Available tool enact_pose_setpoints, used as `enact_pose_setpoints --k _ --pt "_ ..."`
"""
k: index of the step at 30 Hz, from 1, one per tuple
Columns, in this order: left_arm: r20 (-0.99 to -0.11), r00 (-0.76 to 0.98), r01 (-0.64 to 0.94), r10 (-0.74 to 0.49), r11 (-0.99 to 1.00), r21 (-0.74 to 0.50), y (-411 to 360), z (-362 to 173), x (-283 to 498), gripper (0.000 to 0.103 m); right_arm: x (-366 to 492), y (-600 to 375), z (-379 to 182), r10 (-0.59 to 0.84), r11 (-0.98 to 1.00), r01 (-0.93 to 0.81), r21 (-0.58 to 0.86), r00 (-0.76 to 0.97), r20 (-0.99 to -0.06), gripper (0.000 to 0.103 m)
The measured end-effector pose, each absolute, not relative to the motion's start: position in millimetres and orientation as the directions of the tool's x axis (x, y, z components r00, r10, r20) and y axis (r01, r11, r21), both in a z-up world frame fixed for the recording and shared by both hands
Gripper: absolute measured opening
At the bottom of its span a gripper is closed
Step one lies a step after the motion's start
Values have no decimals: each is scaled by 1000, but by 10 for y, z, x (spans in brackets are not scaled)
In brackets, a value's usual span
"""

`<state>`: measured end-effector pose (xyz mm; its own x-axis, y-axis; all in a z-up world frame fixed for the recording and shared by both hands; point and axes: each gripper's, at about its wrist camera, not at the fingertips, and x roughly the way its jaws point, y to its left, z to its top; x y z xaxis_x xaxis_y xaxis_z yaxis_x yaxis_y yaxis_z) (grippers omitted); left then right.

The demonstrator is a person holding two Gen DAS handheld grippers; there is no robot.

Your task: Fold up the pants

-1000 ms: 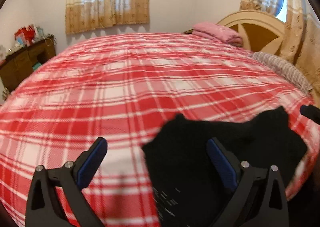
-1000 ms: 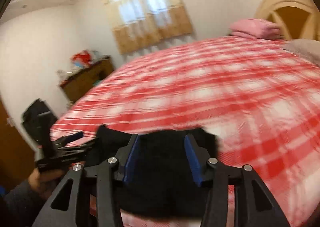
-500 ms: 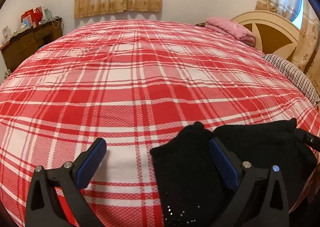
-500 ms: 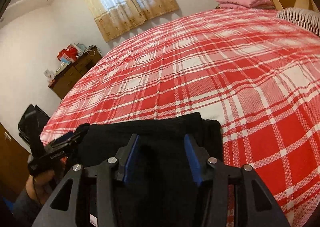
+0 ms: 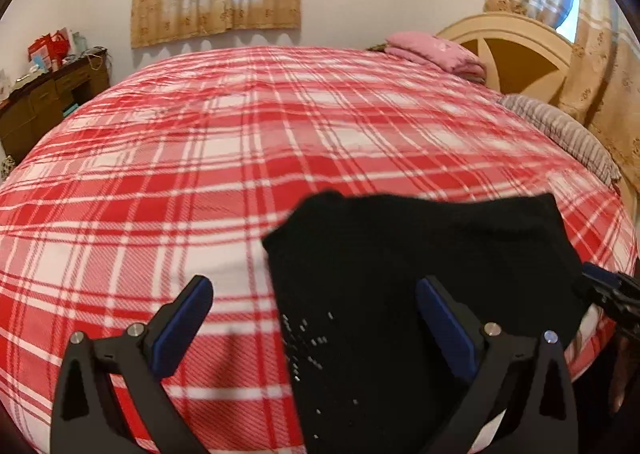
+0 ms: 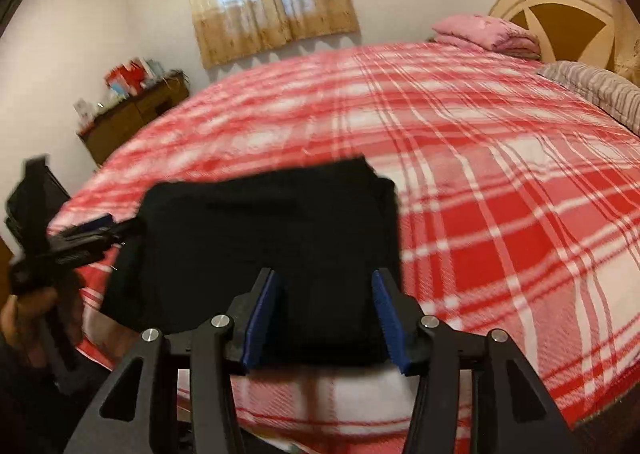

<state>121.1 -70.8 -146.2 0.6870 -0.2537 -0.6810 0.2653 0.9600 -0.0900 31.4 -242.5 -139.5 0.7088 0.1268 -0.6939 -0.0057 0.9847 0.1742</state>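
The black pants (image 5: 404, 278) lie folded into a compact stack near the front edge of the red plaid bed (image 5: 224, 158). They also show in the right wrist view (image 6: 276, 250). My left gripper (image 5: 316, 314) is open and empty, its jaws wide apart, with the right finger over the pants' left part. My right gripper (image 6: 324, 314) is open and empty, hovering just short of the pants' near edge. The left gripper also shows at the left in the right wrist view (image 6: 76, 238), beside the pants.
A pink folded blanket (image 5: 436, 54) lies at the far side by the wooden headboard (image 5: 516, 54). A striped pillow (image 5: 560, 134) lies at the right. A brown dresser (image 5: 48, 98) with clutter stands at the far left. The bed edge runs close below the pants.
Both grippers have drawn back and risen a little from the folded pants. The pants look flatter and squarer than a second ago. Both grippers stay open.
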Motion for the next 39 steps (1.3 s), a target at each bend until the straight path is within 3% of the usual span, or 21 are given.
enact_pose_setpoints --k 8,11,14,20,29,34,39 --pt "-703 653 264 -283 954 -138 -679 -1587 1242 103 309 -2559 -1385 180 968 -3 251 704 -687 53" --pt "-701 647 274 -301 949 -155 -661 -1587 1217 103 249 -2618 -1237 194 957 0 291 744 -639 54" --pt "-695 642 279 -325 943 -183 -622 -1589 1195 103 231 -2677 -1137 196 950 3 311 771 -606 64" --pt "-690 627 292 -360 931 -220 -620 -1636 1247 103 398 -2803 -1240 189 937 59 345 743 -642 66" --pt "-674 634 314 -380 922 -224 -659 -1671 1308 103 514 -2782 -1373 134 955 86 283 727 -674 66" --pt "-667 640 321 -382 921 -219 -671 -1683 1313 103 642 -2682 -1426 235 948 -7 317 687 -687 66" --pt "-672 623 339 -401 912 -230 -641 -1678 1320 103 694 -2786 -1457 279 917 22 399 678 -680 65"
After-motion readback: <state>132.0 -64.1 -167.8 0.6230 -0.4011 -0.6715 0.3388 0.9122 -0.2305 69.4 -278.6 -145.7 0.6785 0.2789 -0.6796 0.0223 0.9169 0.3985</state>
